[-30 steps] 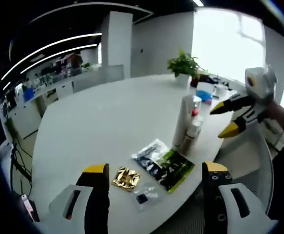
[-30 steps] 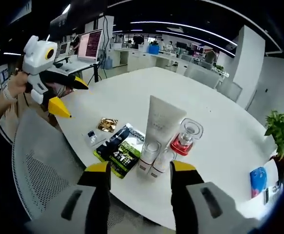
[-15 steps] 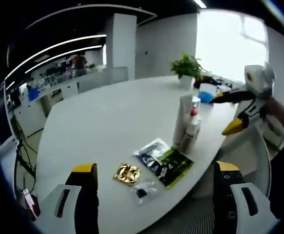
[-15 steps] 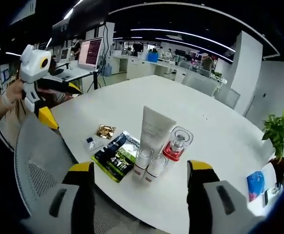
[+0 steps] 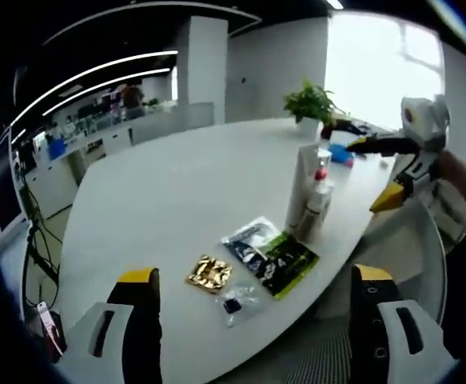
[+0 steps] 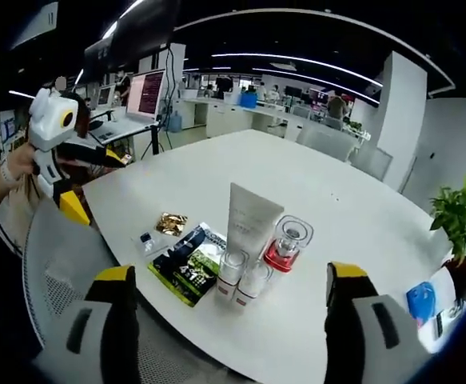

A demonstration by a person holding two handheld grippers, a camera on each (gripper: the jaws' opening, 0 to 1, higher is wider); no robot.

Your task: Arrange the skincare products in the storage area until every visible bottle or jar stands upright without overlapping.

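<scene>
A tall white tube (image 6: 247,224) stands upright near the table's edge, cap down. Beside it stands a clear bottle with red liquid (image 6: 284,245), and two small white bottles (image 6: 240,278) stand in front. In the left gripper view the same tube (image 5: 304,186) and the bottles (image 5: 319,200) stand in a tight group. Flat sachets (image 6: 187,260) lie to their left, with a gold packet (image 6: 170,223) and a small clear packet (image 6: 149,238). My right gripper (image 6: 229,320) is open, short of the bottles. My left gripper (image 5: 258,324) is open, back from the sachets (image 5: 271,254).
The round white table (image 6: 352,232) has bare room behind the products. A grey mesh chair (image 6: 65,272) sits at its near edge. A potted plant (image 6: 455,216) and a blue object (image 6: 420,302) stand at the far side. Desks and monitors fill the background.
Both grippers' jaws have spread wider apart. Both cameras have drawn back a little from the table, so the products look smaller.
</scene>
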